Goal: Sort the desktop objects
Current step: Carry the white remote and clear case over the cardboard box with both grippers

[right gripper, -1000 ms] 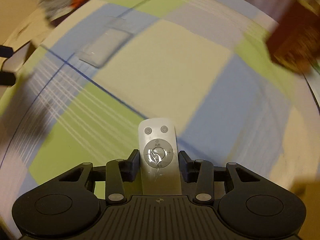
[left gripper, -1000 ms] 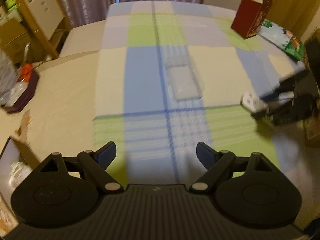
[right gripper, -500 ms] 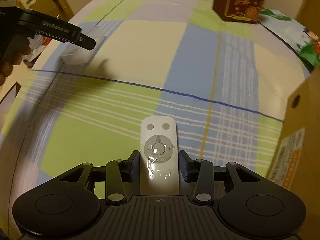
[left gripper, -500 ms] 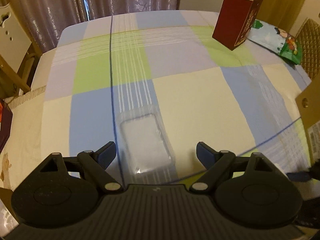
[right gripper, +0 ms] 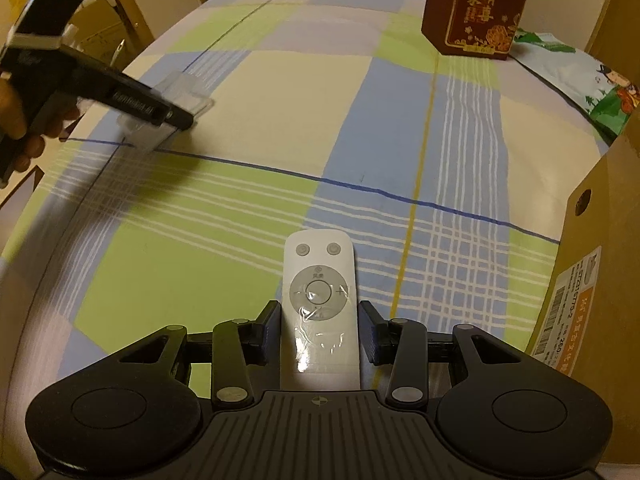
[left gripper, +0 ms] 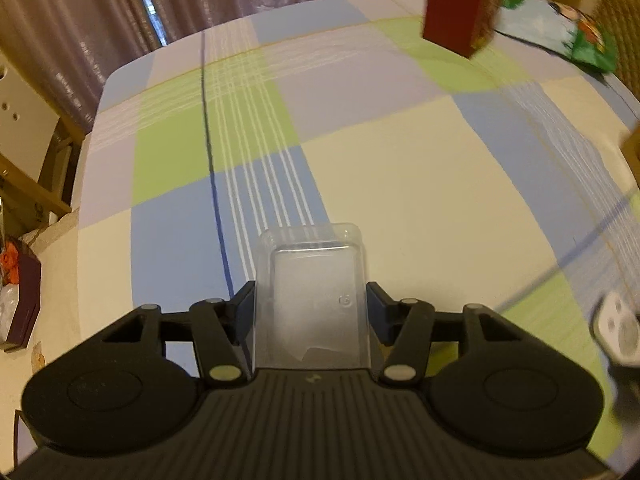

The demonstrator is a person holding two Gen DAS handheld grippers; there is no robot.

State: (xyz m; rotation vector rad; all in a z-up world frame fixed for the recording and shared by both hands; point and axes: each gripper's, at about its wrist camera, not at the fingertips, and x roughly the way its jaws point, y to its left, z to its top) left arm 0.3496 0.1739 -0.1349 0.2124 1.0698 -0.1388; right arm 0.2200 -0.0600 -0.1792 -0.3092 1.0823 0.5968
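Note:
My left gripper (left gripper: pixel 311 300) is shut on a clear plastic box (left gripper: pixel 312 280), its two pads against the box's sides, low over the checked tablecloth (left gripper: pixel 400 152). In the right wrist view the same box (right gripper: pixel 180 96) shows at the left, in the left gripper (right gripper: pixel 168 114). My right gripper (right gripper: pixel 319 328) is shut on a white remote control (right gripper: pixel 319 300) and holds it above the cloth. The remote's tip also shows at the right edge of the left wrist view (left gripper: pixel 618 326).
A dark red gift box (right gripper: pixel 476 4) stands at the table's far side, a colourful snack bag (right gripper: pixel 592 80) beside it. A cardboard box (right gripper: pixel 592 264) stands at the right edge. A wooden chair (left gripper: pixel 24 152) and curtains are to the left.
My left gripper moved forward over the clear box and closed on it; it was open before. My right gripper kept the remote and swung to face the far side of the table.

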